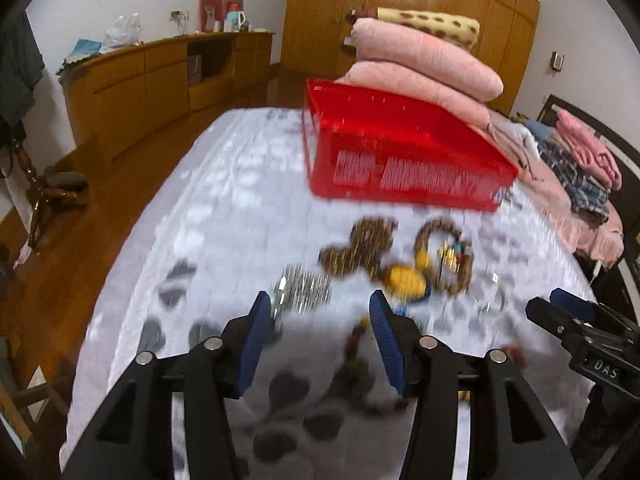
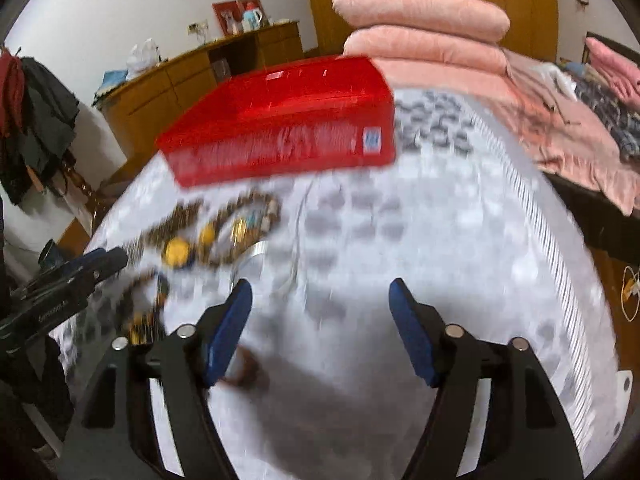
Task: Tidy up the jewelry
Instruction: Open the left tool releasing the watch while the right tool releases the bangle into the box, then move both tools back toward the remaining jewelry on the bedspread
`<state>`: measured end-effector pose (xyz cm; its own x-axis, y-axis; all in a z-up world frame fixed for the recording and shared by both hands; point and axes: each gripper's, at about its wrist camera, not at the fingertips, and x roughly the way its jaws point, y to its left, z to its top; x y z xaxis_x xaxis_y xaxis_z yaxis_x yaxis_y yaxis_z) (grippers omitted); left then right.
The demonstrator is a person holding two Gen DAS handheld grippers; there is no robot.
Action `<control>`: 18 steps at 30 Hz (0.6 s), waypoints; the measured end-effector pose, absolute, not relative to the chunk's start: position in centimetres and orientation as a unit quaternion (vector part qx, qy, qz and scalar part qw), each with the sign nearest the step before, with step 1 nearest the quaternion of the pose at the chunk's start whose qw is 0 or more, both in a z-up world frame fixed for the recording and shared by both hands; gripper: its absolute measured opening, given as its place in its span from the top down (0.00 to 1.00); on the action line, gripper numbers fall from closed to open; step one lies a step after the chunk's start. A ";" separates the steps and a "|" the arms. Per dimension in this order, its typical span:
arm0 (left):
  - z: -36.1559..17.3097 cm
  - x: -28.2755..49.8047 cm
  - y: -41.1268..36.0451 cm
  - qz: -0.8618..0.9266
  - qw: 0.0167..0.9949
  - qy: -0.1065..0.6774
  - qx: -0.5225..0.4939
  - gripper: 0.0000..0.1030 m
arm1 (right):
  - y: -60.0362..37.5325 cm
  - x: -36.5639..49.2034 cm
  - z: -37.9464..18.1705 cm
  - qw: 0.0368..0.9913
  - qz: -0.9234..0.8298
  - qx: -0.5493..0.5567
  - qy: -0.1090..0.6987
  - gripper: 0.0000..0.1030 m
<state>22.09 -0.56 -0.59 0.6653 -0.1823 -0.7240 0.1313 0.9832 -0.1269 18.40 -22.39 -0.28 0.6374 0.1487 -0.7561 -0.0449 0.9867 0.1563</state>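
Blue-padded, both jaws gape wide and empty: left gripper, right gripper. Beyond them on the white bedspread lies blurred jewelry, count unclear; farther off, one red basket.

The basket is bright translucent red. The bedspread is white with grey heart-like blotches. Folded quilts are salmon pink, topped by a cream blanket with brown spots. The bead necklace is speckled brown; the round pendant is yellow. The gripper pads are blue on black arms. The cabinets are honey-brown wood.
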 end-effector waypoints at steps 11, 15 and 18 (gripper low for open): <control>-1.6 19.5 -1.3 -0.102 0.905 0.412 -0.023 0.51 | -19.8 15.2 -1.0 0.901 0.082 0.025 0.426 0.47; -1.7 19.6 -1.5 -0.105 0.904 0.415 -0.023 0.51 | -19.5 15.2 -1.2 0.898 0.083 0.020 0.431 0.48; -1.8 19.7 -1.6 -0.106 0.903 0.415 -0.022 0.51 | -19.3 15.1 -1.2 0.898 0.085 0.015 0.432 0.49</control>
<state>19.69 -1.62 -1.76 0.6331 -0.2103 -0.7450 0.1740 0.9764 -0.1278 15.13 -19.26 -1.18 0.6121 0.1658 -0.7732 -0.1394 0.9851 0.1009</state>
